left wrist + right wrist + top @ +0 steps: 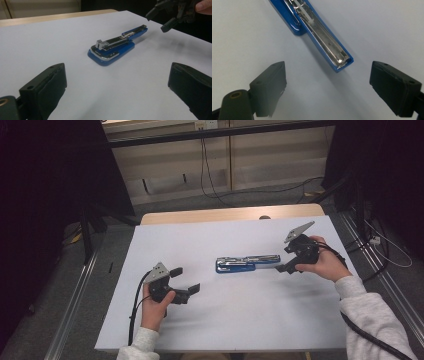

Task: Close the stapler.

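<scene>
White counter (225,315) carries a blue stapler (246,264) lying flat, opened out — the right claw (328,82), released, straddles its tip to grip it, while the left claw (185,281) waits agape.

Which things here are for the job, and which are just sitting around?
For the job:
- blue stapler, lying opened out flat on the white table
- right gripper, open, just off the stapler's thin end
- left gripper, open, farther away and aimed at the stapler

Just sitting around:
- black cables on the floor behind the table
- wooden cabinets at the back
</scene>
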A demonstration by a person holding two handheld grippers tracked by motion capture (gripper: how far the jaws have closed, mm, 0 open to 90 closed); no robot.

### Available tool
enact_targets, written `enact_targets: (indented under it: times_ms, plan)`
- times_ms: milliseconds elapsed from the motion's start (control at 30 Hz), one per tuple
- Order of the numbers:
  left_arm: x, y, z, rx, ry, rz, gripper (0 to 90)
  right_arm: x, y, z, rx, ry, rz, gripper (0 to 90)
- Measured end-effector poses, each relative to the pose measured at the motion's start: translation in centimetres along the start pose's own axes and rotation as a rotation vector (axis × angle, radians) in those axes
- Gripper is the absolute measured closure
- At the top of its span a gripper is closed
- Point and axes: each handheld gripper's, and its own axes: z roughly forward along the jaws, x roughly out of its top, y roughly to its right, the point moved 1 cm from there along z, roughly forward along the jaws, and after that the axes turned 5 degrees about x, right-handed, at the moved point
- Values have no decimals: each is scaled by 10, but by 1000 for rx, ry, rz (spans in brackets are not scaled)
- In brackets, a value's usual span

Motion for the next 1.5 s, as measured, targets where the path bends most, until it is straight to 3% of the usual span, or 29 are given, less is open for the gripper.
enact_targets:
  times_ms: [200,400,467,600,667,767,900,967,1067,1200,1267,1500]
  plan:
    - [4,-1,11,-7,-3,4,22,-15,3,-1,-9,20,29,136]
    - [5,-2,20,35,-41,9,24,-25,3,-1,-19,56,52,159]
    - [6,-3,23,38,-51,10,24,-27,4,0,-34,51,63,177]
    - [9,-4,30,36,-57,12,43,-30,4,2,-50,92,102,220]
    - [11,-4,35,56,-79,26,46,-30,3,3,-63,80,95,231]
    - [12,-5,39,50,-87,5,91,-32,3,2,-68,85,108,273]
    - [13,-6,46,69,-115,-4,226,-36,3,0,-79,89,128,401]
    - [13,-8,50,82,-142,-33,355,-36,3,0,-93,74,131,513]
    - [14,-10,56,102,-165,-34,498,-37,3,1,-88,70,135,630]
    - [14,-13,66,112,-182,-46,669,-38,4,3,-120,62,156,792]
    - [13,-14,69,123,-188,-58,735,-38,5,5,-110,62,167,855]
    - [15,-17,88,130,-253,-61,873,-34,5,16,-120,56,172,900]
